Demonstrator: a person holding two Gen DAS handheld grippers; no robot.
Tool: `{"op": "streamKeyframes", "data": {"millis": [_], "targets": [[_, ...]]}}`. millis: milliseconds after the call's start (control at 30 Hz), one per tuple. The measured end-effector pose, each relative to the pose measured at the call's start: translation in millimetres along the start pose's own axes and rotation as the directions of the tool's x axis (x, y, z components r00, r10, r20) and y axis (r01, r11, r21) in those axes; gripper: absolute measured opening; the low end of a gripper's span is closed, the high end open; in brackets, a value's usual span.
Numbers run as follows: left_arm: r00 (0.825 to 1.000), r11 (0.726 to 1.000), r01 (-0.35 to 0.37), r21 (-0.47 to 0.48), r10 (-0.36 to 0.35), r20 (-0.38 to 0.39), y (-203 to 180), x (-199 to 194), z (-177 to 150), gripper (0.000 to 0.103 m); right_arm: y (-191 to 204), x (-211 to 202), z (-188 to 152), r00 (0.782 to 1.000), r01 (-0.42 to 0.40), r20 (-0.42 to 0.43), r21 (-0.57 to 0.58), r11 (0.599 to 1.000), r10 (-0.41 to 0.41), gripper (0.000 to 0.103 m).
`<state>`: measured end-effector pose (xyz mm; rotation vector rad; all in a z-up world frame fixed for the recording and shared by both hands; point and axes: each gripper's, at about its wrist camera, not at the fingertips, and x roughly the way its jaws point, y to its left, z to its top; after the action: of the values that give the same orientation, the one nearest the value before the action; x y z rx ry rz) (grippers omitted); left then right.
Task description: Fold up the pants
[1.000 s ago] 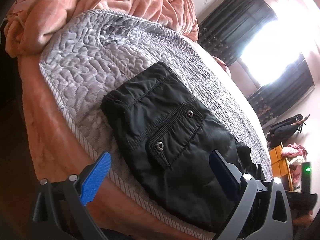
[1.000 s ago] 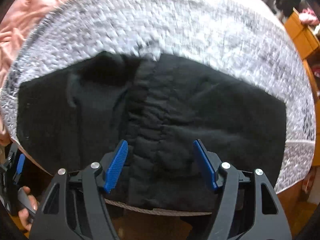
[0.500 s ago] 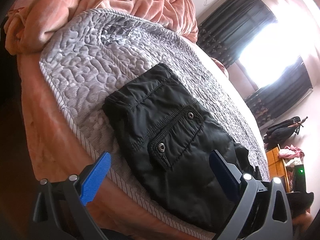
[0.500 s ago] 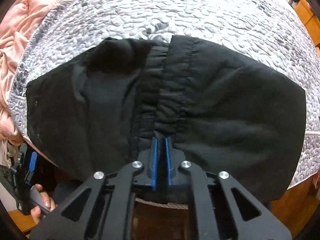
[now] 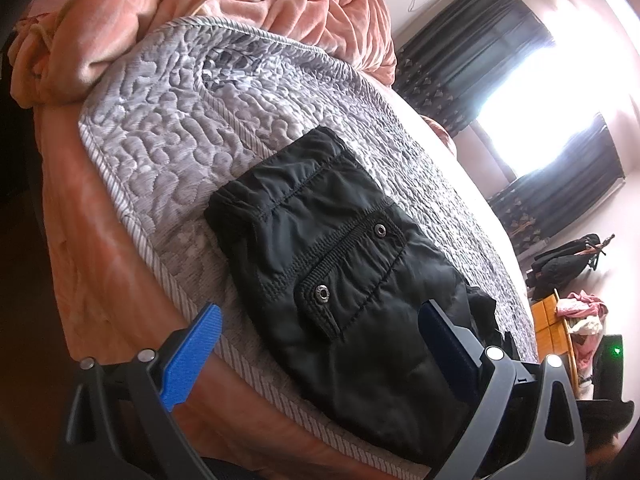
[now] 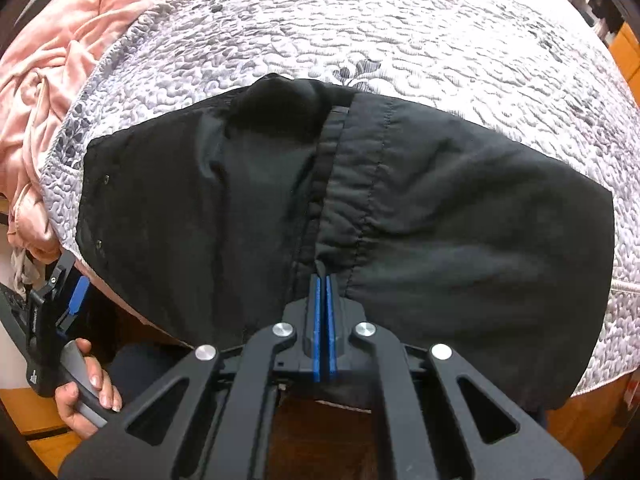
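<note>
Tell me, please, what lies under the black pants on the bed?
The black pants lie on a grey quilted bedspread, which shows all around them. Whatever is directly beneath the fabric is covered.

The pants' (image 6: 460,216) near edge hides behind the right hand-held gripper (image 6: 322,276) — perhaps pinched there.

Black pants (image 5: 344,280) lie folded on a grey quilted bedspread (image 5: 180,128), close to the near edge of the bed, with a flap pocket and two metal snaps facing up. The left gripper (image 5: 320,344) hangs over that edge, its blue-padded jaws wide apart, holding nothing. A rumpled pink blanket (image 5: 240,4) is heaped at the far end. Dark curtains (image 5: 460,64) frame a bright window.
</note>
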<state>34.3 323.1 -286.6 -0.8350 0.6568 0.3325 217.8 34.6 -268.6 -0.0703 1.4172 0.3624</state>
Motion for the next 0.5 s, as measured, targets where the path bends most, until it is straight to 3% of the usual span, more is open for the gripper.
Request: {"op": "streamKeyframes", "data": {"millis": [200, 367, 500], "targets": [[1.000, 1.000, -0.007, 0.002, 0.007, -0.008, -0.9, 2.9, 0.5, 0.099, -1.2, 11.1, -1.0, 1.000, -0.010, -0.023, -0.012, 1.000, 0.010, 0.003], [0.999, 1.000, -0.006, -0.012, 0.005, -0.034, 2.6, 5.0, 4.4, 0.099, 4.0, 7.8, 0.2, 0.998, -0.030, -0.056, -0.064, 0.998, 0.026, 0.021], [0.999, 0.995, 0.028, -0.093, -0.031, -0.025, 19.8, -11.7, 11.1, 0.099, 25.6, -10.3, 10.1, 0.996, -0.061, -0.076, -0.176, 0.983, 0.048, 0.023]]}}
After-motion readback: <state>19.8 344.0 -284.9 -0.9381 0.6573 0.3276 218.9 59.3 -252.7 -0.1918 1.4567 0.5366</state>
